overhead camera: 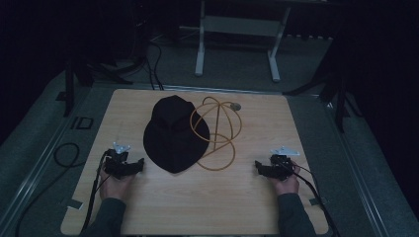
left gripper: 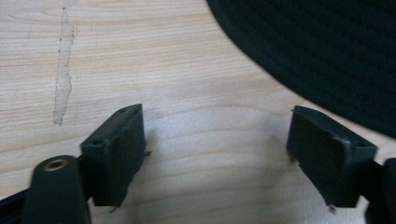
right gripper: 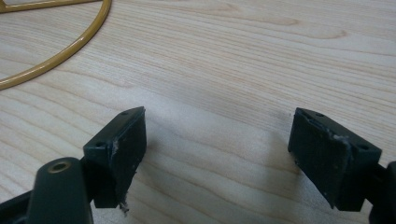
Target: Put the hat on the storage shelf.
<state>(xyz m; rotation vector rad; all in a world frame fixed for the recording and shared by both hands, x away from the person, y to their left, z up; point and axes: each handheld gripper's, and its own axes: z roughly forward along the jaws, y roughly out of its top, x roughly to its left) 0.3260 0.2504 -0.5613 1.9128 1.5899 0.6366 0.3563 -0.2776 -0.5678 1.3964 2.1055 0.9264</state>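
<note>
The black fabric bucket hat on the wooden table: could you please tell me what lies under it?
The black fabric bucket hat lies flat on the light wooden table and overlaps the left edge of the yellow wire hat stand. How far the wire runs beneath, or anything else under it, is covered.

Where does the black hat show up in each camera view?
High view: black hat at table centre, beside the yellow wire frame.
Left gripper view: its brim fills the top right corner.
Right gripper view: not in it.
Shared landmark: the light wooden table.
</note>
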